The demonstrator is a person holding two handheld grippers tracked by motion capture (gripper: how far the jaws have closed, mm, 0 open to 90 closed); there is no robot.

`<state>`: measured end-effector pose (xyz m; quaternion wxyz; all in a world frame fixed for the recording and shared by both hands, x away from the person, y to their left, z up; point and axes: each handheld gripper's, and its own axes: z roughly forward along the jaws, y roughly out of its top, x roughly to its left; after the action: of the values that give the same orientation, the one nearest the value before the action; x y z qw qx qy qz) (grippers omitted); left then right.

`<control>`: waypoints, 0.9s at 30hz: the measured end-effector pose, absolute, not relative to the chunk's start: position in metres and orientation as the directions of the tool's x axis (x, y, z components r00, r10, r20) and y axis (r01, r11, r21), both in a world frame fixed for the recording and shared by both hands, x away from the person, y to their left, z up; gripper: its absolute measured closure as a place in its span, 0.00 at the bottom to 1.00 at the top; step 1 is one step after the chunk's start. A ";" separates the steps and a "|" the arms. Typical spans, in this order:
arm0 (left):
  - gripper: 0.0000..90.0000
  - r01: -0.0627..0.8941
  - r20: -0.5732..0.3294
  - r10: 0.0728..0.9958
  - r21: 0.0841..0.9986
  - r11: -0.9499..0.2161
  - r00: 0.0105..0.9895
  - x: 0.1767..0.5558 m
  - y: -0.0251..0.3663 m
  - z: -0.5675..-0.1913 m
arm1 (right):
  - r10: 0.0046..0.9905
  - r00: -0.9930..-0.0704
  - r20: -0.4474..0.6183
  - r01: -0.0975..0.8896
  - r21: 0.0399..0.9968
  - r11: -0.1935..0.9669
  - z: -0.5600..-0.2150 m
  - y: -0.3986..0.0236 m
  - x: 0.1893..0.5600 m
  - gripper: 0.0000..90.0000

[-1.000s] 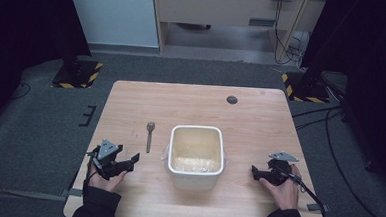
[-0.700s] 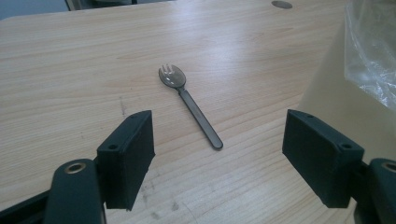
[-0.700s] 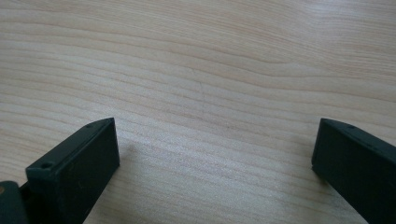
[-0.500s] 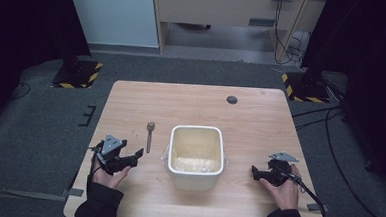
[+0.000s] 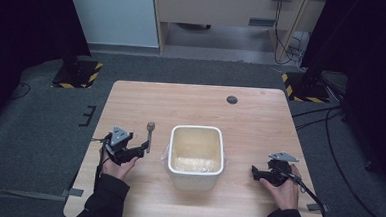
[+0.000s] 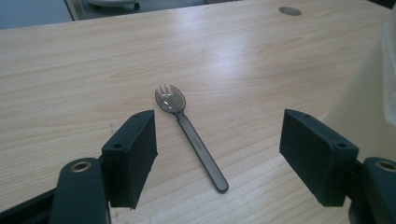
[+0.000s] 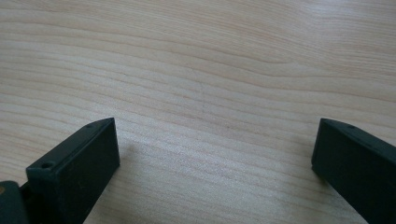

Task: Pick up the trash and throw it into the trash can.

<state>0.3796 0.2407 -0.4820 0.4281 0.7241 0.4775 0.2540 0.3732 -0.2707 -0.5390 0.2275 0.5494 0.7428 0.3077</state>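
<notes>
Left claw [image 6: 217, 154]: my jaws spread wide, holding nothing, low over the tabletop [image 5: 261, 112].
Spork [image 6: 189, 133]: dark plastic, flat on the wood, between and just ahead of my left jaws, apart from both.
Spork axis: handle end toward me, tined bowl pointing away; in the high view it runs toward the far edge.
Right claw [image 7: 215, 168]: jaws spread, bare wood between them.
High view adds: white tub [image 5: 196, 153] mid-table, spork [image 5: 149, 135] to its left, right claw [image 5: 258, 173] well to its right.
</notes>
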 end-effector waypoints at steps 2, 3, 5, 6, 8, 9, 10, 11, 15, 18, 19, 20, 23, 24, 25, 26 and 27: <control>0.30 0.477 -0.044 0.908 0.860 -0.178 0.418 0.383 0.240 -0.483 | 0.956 -0.293 0.000 0.676 0.707 0.207 -0.539 -0.271 0.373 0.01; 0.30 0.477 -0.043 0.906 0.860 -0.181 0.421 0.385 0.239 -0.484 | 0.956 -0.293 0.000 0.676 0.707 0.207 -0.539 -0.271 0.373 0.01; 0.30 0.479 -0.032 0.907 0.856 -0.192 0.420 0.388 0.237 -0.485 | 0.956 -0.293 0.000 0.676 0.707 0.207 -0.539 -0.271 0.373 0.01; 0.30 0.480 -0.028 0.907 0.855 -0.196 0.420 0.390 0.236 -0.486 | 0.956 -0.293 -0.001 0.676 0.708 0.207 -0.539 -0.271 0.373 0.01; 0.30 0.477 -0.023 0.908 0.856 -0.198 0.417 0.393 0.235 -0.487 | 0.956 -0.293 0.000 0.676 0.707 0.207 -0.539 -0.271 0.373 0.01; 0.30 0.479 -0.020 0.909 0.854 -0.201 0.416 0.394 0.234 -0.488 | 0.956 -0.293 -0.001 0.676 0.708 0.207 -0.539 -0.271 0.373 0.01; 0.30 0.479 -0.018 0.910 0.854 -0.201 0.413 0.396 0.233 -0.488 | 0.956 -0.293 0.000 0.676 0.707 0.207 -0.539 -0.271 0.373 0.01; 0.30 0.478 -0.011 0.912 0.855 -0.204 0.410 0.398 0.232 -0.489 | 0.956 -0.293 0.000 0.676 0.707 0.207 -0.539 -0.271 0.373 0.01; 0.32 0.467 -0.005 0.914 0.861 -0.202 0.405 0.405 0.229 -0.493 | 0.956 -0.293 -0.001 0.676 0.708 0.207 -0.539 -0.271 0.373 0.01; 0.33 0.474 -0.003 0.918 0.857 -0.203 0.397 0.412 0.227 -0.500 | 0.956 -0.293 0.000 0.676 0.707 0.207 -0.539 -0.271 0.373 0.01; 0.33 0.481 -0.002 0.920 0.852 -0.204 0.393 0.414 0.226 -0.503 | 0.956 -0.293 0.000 0.676 0.707 0.207 -0.539 -0.271 0.373 0.01; 0.34 0.485 -0.002 0.921 0.850 -0.204 0.390 0.416 0.226 -0.505 | 0.956 -0.293 0.000 0.676 0.707 0.207 -0.539 -0.271 0.373 0.01; 0.35 0.505 -0.003 0.927 0.839 -0.201 0.374 0.424 0.226 -0.514 | 0.956 -0.293 0.001 0.676 0.707 0.207 -0.539 -0.271 0.373 0.01; 0.35 0.513 -0.004 0.929 0.834 -0.202 0.371 0.426 0.226 -0.517 | 0.956 -0.293 0.000 0.676 0.707 0.207 -0.539 -0.271 0.373 0.01; 0.36 0.519 -0.004 0.930 0.831 -0.201 0.367 0.427 0.227 -0.519 | 0.956 -0.293 0.001 0.676 0.707 0.207 -0.539 -0.271 0.373 0.01; 0.36 0.526 -0.005 0.932 0.826 -0.201 0.363 0.429 0.227 -0.521 | 0.956 -0.293 0.001 0.676 0.707 0.207 -0.539 -0.271 0.373 0.01; 0.36 0.534 -0.003 0.933 0.821 -0.203 0.359 0.430 0.228 -0.523 | 0.956 -0.293 0.001 0.676 0.707 0.206 -0.539 -0.271 0.373 0.01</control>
<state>0.4301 0.2276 -0.5233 0.3825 0.7304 0.5021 0.2610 0.3732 -0.2707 -0.5390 0.2272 0.5496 0.7427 0.3078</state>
